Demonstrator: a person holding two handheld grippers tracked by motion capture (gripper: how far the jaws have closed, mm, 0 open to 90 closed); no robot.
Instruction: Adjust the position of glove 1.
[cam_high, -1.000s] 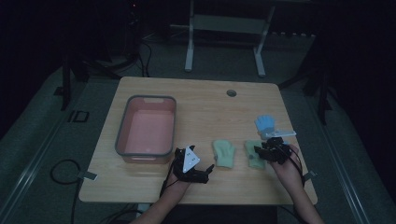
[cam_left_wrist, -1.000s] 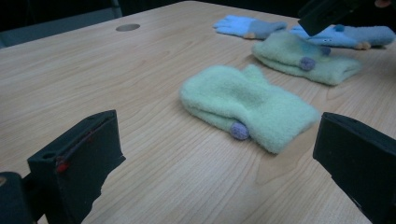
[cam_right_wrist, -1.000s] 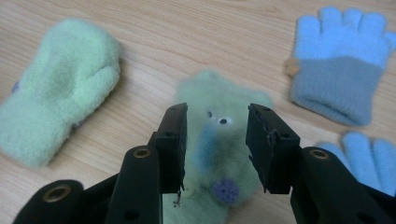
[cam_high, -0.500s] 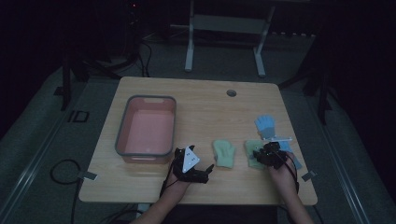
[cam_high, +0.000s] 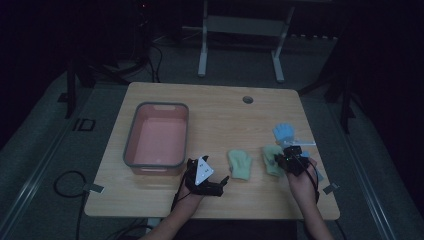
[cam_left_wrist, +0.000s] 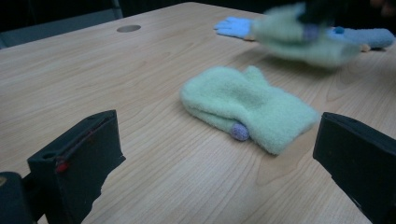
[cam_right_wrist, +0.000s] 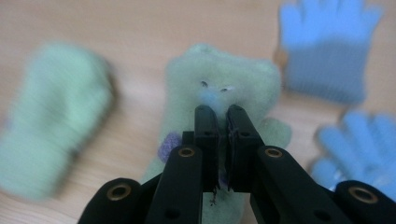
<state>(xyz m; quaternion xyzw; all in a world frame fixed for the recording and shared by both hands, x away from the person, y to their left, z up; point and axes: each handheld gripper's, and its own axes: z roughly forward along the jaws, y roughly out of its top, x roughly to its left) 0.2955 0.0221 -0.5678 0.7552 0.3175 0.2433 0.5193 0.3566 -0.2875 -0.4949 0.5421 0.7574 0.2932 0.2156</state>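
Observation:
Two light green mittens lie on the wooden table. The left mitten (cam_high: 240, 164) (cam_left_wrist: 247, 107) rests flat, just beyond my left gripper (cam_high: 220, 182) (cam_left_wrist: 219, 154), whose jaws stand wide open and hold nothing. My right gripper (cam_high: 286, 159) (cam_right_wrist: 222, 114) points down at the right mitten (cam_high: 271, 157) (cam_right_wrist: 224, 79). Its jaws have just been closing and are now shut, pinching that mitten's fabric. In the left gripper view the pinched mitten (cam_left_wrist: 299, 39) is blurred and slightly raised off the table.
A grey bin with a pink inside (cam_high: 132, 145) stands at the table's left. Two blue gloves (cam_right_wrist: 327, 51) (cam_right_wrist: 355, 144) lie just beyond and right of the held mitten, one near the table's right edge (cam_high: 285, 131). A cable hole (cam_high: 248, 99) is at the back.
My right gripper's jaws have come together on the right green mitten, and the hand has shifted slightly. The left gripper and left mitten have stayed put.

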